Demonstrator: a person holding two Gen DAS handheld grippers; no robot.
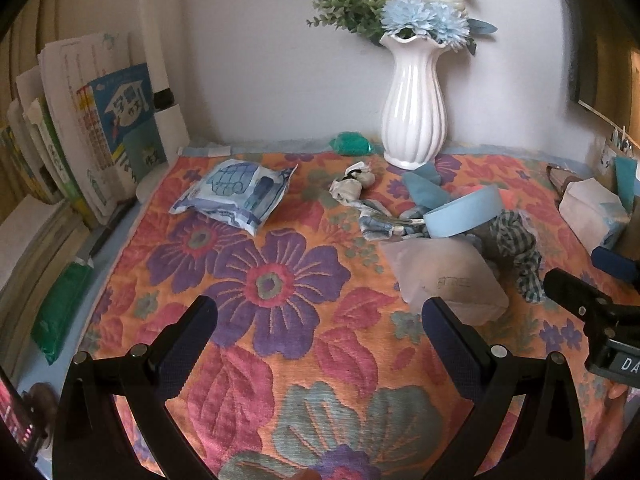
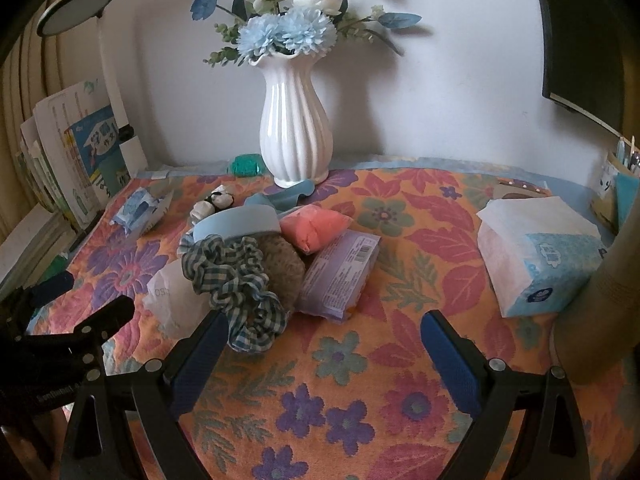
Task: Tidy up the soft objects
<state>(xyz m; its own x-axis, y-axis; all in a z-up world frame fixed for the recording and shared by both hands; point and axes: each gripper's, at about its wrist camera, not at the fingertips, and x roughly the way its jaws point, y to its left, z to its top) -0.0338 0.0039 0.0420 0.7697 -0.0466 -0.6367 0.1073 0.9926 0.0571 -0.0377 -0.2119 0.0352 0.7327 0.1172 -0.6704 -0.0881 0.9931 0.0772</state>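
Observation:
A pile of soft things lies mid-table on the floral cloth (image 2: 400, 240): a checked scrunchie (image 2: 236, 276), a light blue band (image 2: 240, 220), a pink pouch (image 2: 314, 224), a purple wipes pack (image 2: 340, 272), a brown pad (image 2: 280, 268) and a translucent white pouch (image 1: 444, 276). A blue tissue pack (image 1: 240, 196) lies apart at the left. A small patterned cloth bundle (image 1: 354, 182) lies behind the pile. My left gripper (image 1: 320, 312) is open and empty, left of the pile. My right gripper (image 2: 324, 324) is open and empty, just in front of the scrunchie.
A white vase (image 2: 294, 128) with blue flowers stands at the back, a green object (image 1: 352, 144) beside it. Books (image 1: 96, 136) lean at the left. A tissue box (image 2: 540, 252) sits at the right. A green packet (image 1: 60, 312) lies off the cloth's left edge.

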